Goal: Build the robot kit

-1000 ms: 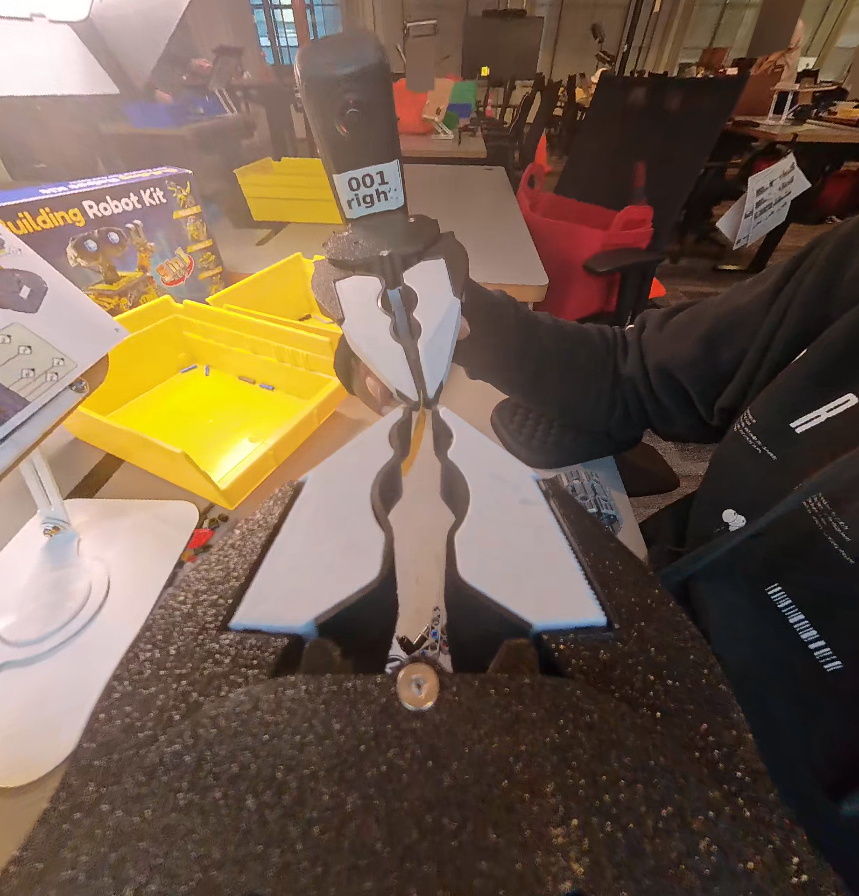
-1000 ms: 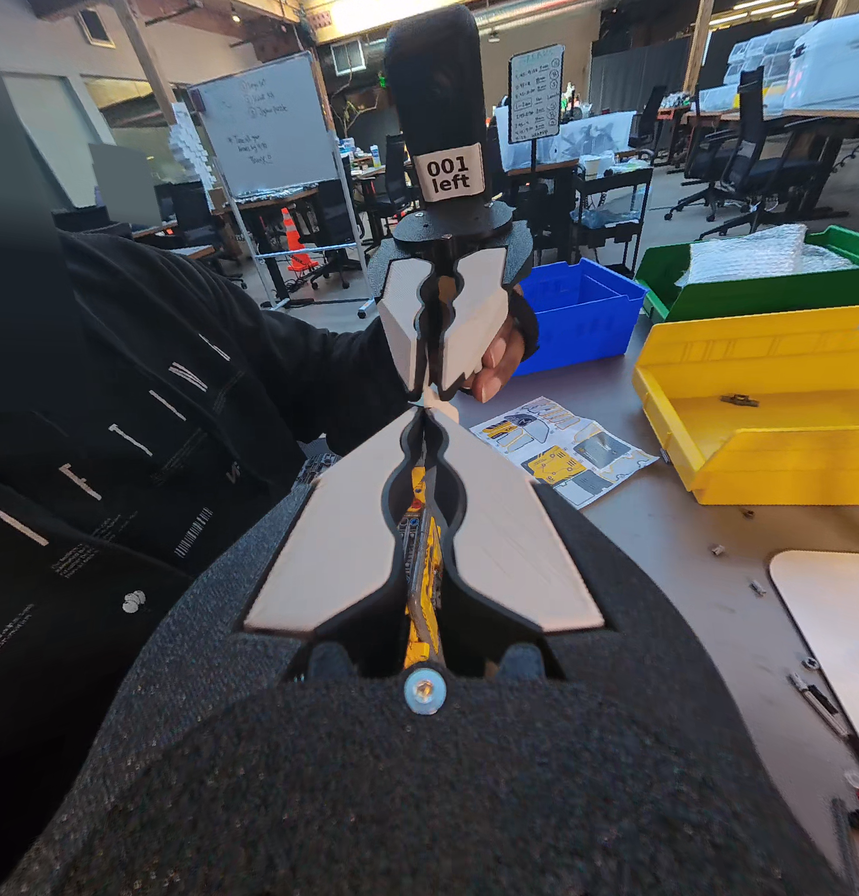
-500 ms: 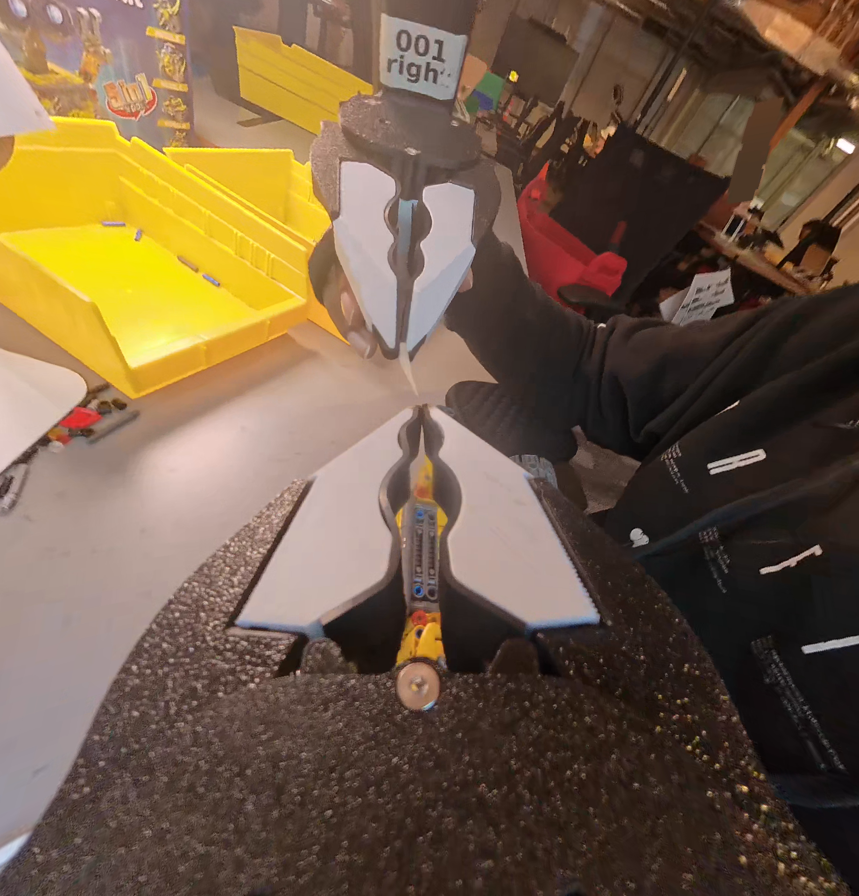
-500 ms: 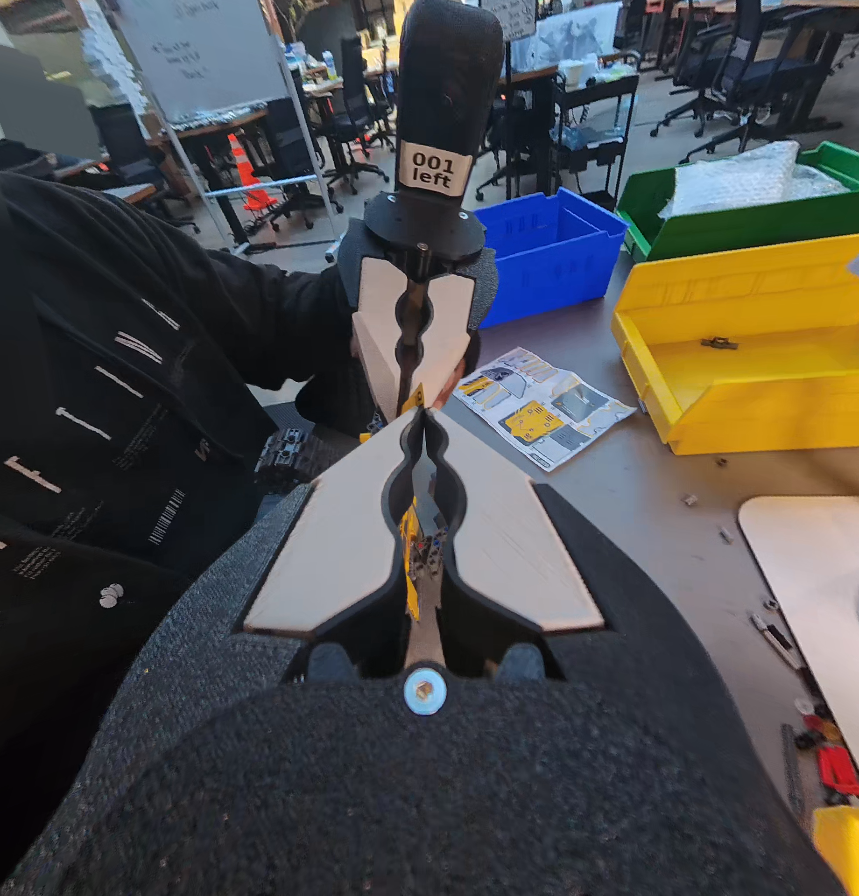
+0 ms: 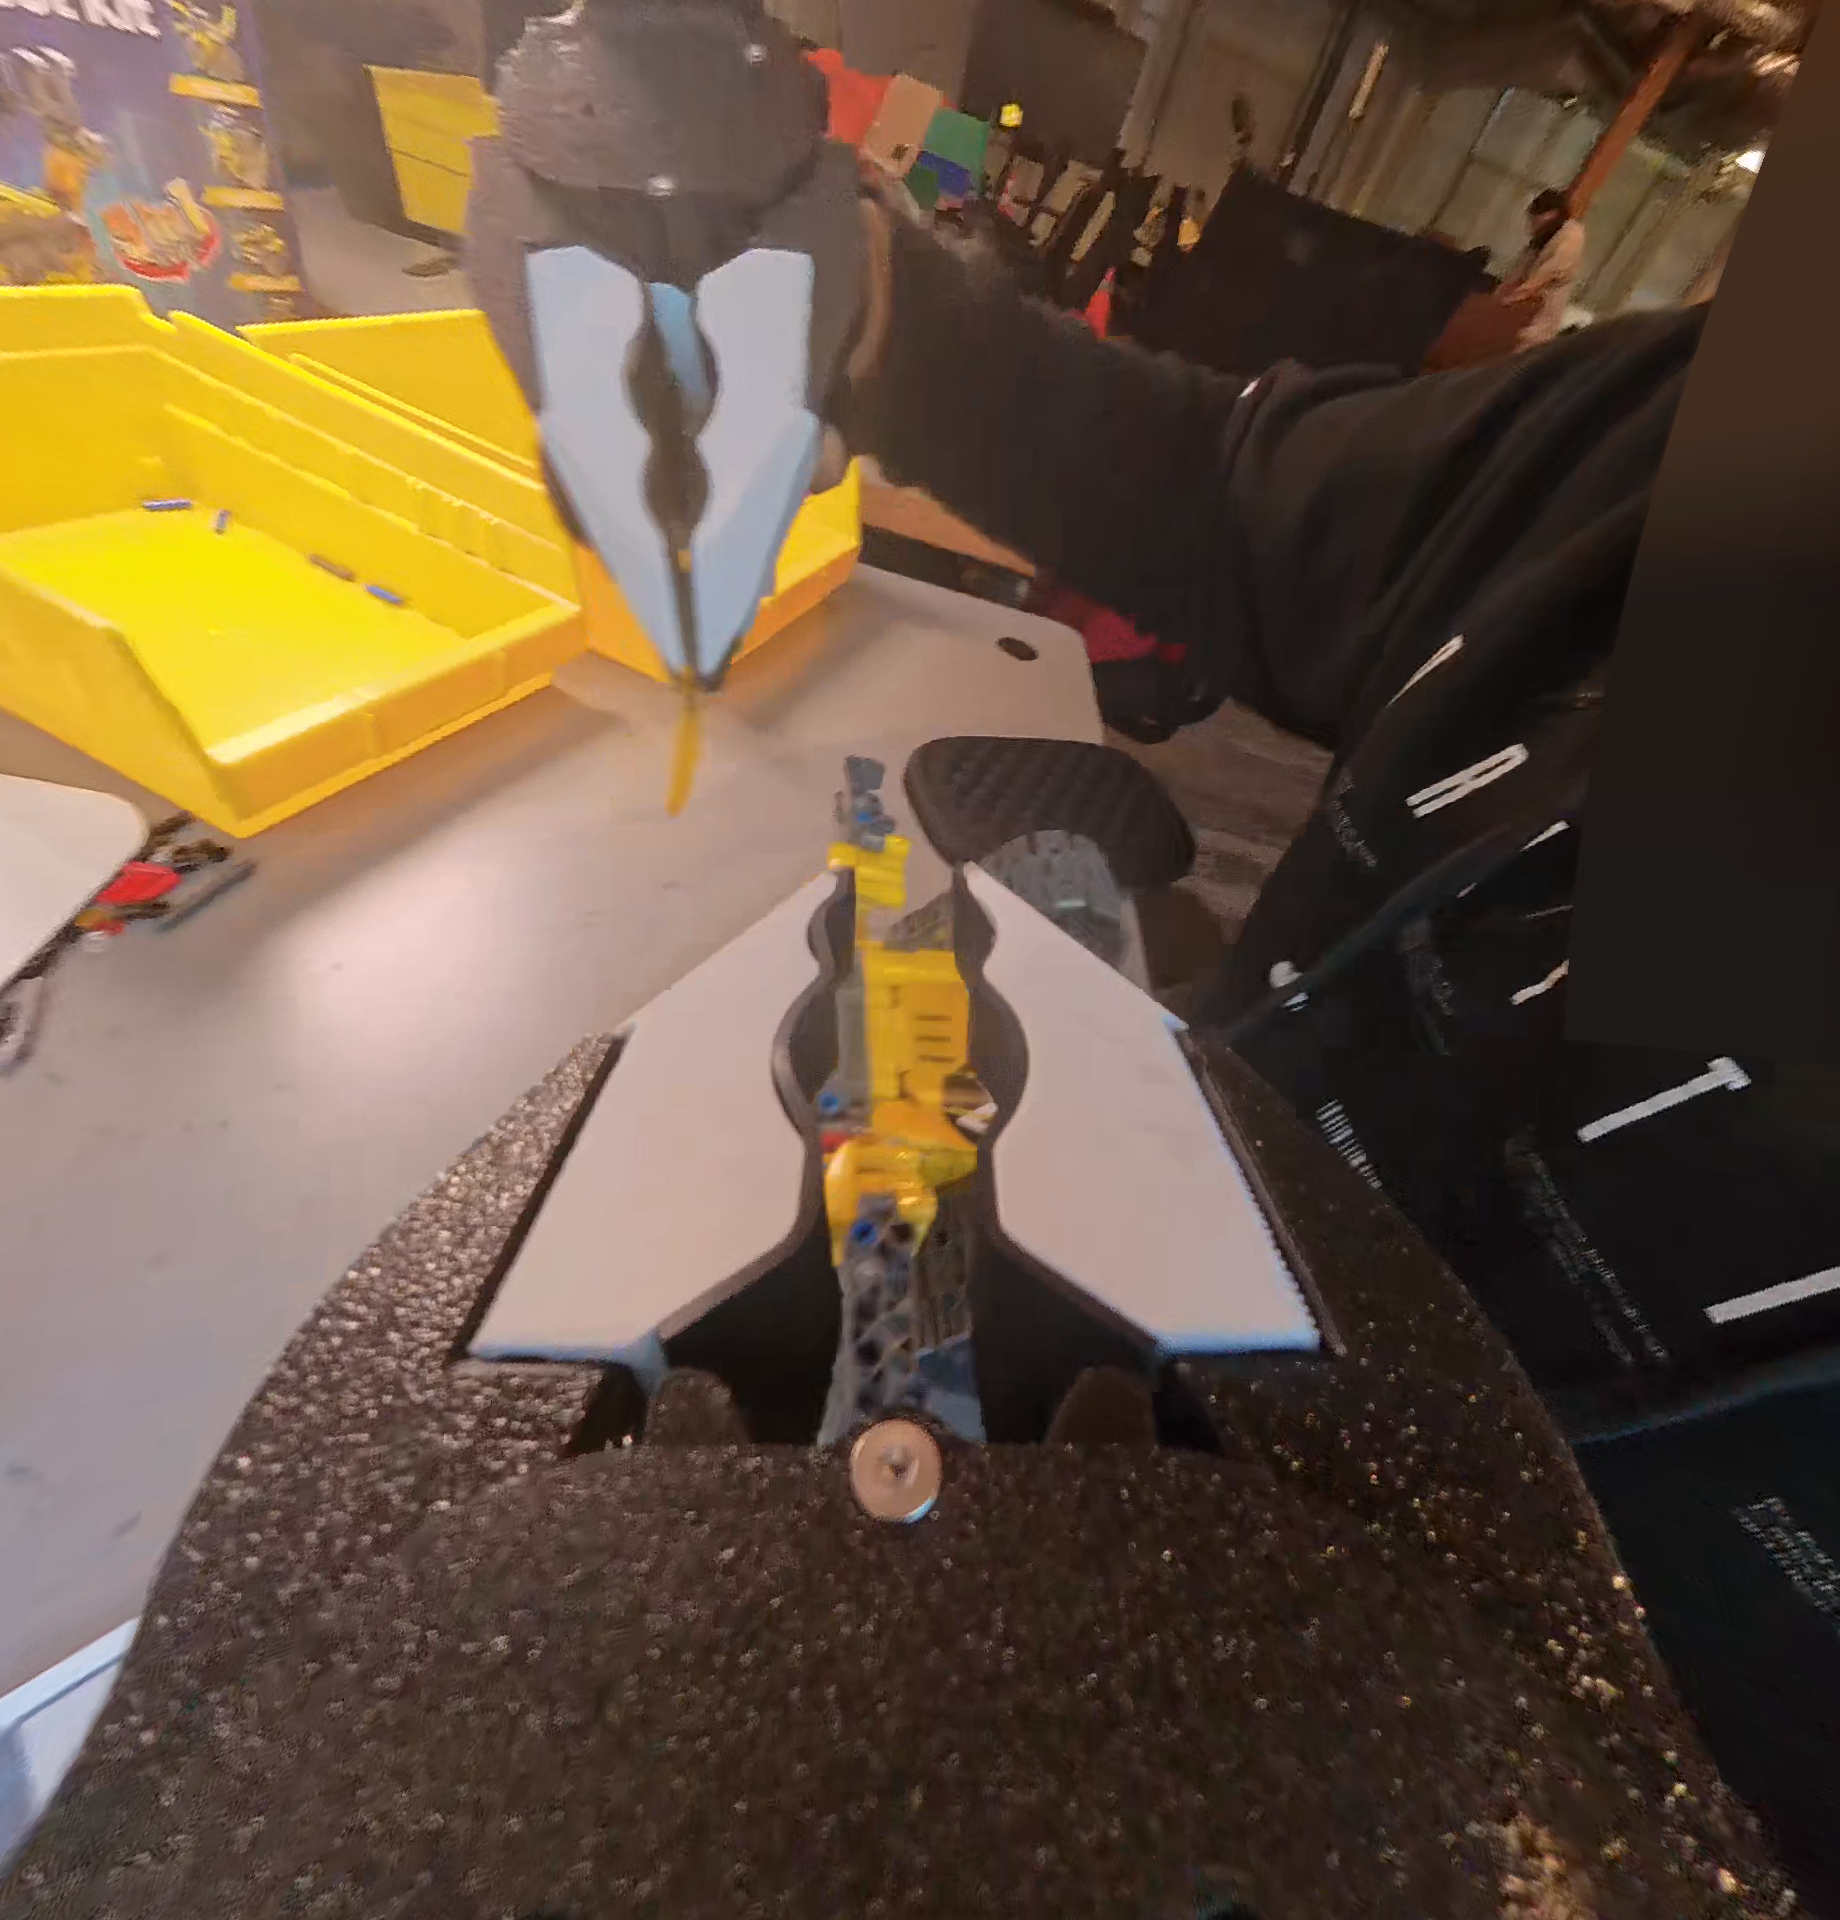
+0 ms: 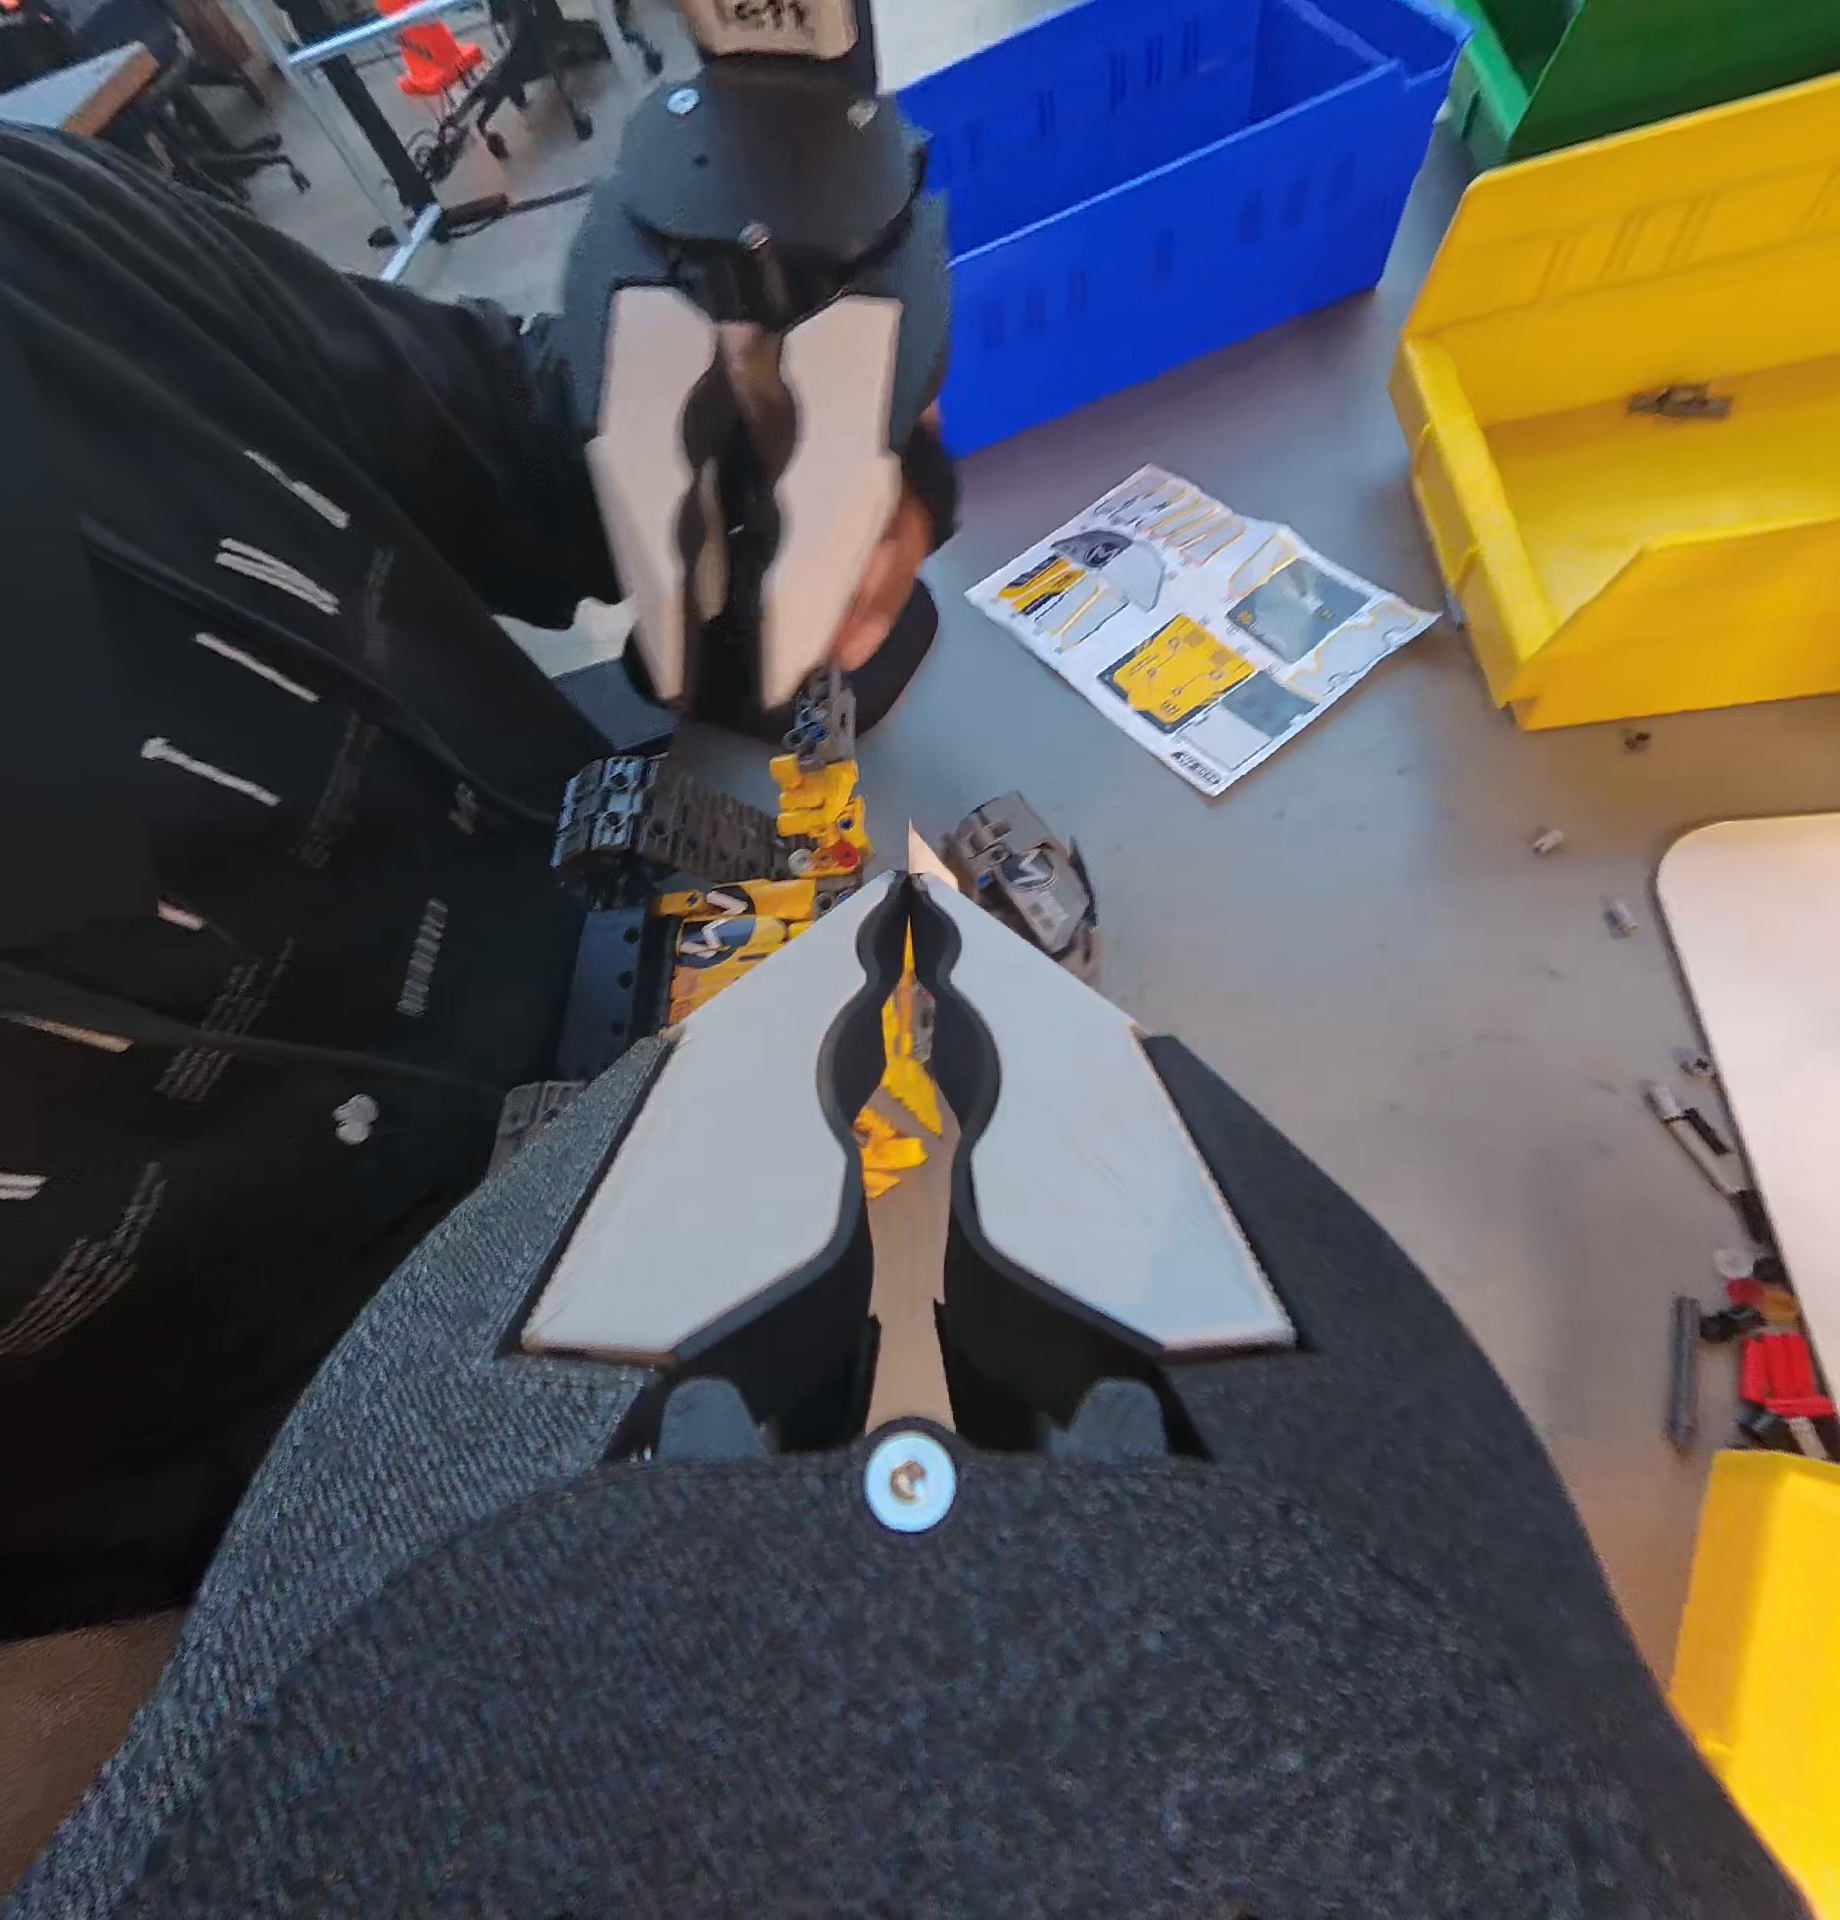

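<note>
A yellow and grey brick robot model (image 6: 812,821) with black tracks (image 6: 667,821) stands at the table's near edge. My left gripper (image 5: 905,878) points down at it with its jaws a little apart. The model (image 5: 900,1008) shows in and beyond the gap, and I cannot tell whether the fingers touch it. The left gripper also shows in the right wrist view (image 6: 734,712), just above the model's top. My right gripper (image 6: 908,881) is shut on a thin yellow strip (image 5: 682,753), seen edge-on as a white sliver (image 6: 914,847). It hangs from the right gripper (image 5: 692,675) above the table.
A printed sheet (image 6: 1196,623) lies on the grey table, with a loose grey part (image 6: 1020,873) near the model. Yellow bins (image 5: 220,623) (image 6: 1643,499) and a blue bin (image 6: 1155,208) stand around. Small red and black parts (image 6: 1757,1361) lie by a white base plate (image 6: 1789,1039). There is about 8 cm between the tips of the two grippers.
The two grippers, tip to tip a second ago, have drawn apart. Both now tilt down toward the table and the model. The left jaws have parted slightly. The right keeps the strip.
</note>
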Tool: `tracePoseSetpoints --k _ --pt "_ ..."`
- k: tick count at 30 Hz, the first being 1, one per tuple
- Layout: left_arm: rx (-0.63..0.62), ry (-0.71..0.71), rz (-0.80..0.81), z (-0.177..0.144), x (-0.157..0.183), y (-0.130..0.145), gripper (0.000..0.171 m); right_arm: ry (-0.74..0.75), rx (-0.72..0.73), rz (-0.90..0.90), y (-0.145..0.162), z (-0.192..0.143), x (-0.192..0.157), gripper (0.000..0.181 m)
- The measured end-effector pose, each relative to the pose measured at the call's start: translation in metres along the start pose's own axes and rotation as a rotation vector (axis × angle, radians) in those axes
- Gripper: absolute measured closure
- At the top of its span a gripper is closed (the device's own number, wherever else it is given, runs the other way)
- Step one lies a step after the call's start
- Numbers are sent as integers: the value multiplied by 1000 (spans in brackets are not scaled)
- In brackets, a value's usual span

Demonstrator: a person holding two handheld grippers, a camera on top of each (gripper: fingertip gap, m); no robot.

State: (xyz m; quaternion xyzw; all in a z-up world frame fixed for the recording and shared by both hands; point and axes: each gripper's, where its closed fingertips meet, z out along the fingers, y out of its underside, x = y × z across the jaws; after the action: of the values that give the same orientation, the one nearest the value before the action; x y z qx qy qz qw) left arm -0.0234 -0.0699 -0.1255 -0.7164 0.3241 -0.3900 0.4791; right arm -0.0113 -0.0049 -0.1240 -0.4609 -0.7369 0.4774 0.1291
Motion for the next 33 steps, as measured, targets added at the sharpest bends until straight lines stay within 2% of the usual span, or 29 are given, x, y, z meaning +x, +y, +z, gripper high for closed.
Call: tracePoseSetpoints --k 3,6,9,11,14,19,24,33 --pt "-74 -48 41 -14 -16 24 137 -118 -62 49 9 2 -22 181" --pt "-154 -26 69 -17 -17 53 117 -287 -108 131 18 7 -56 181" --pt "-219 6 116 -14 -13 78 110 -387 -180 214 35 18 -76 181" --pt "-277 14 178 -12 -12 93 114 -407 -250 268 52 26 -77 181" --pt "-333 -10 258 -11 -15 104 130 -425 -339 344 68 35 -70 181" --pt "-283 -1 267 -13 -14 99 155 -442 -416 383 66 38 -63 181" --pt "-245 1 263 -13 -15 97 156 -458 -477 416 66 40 -62 181" --pt "-219 18 245 -13 -15 97 156 -498 -496 463 64 42 -68 181"
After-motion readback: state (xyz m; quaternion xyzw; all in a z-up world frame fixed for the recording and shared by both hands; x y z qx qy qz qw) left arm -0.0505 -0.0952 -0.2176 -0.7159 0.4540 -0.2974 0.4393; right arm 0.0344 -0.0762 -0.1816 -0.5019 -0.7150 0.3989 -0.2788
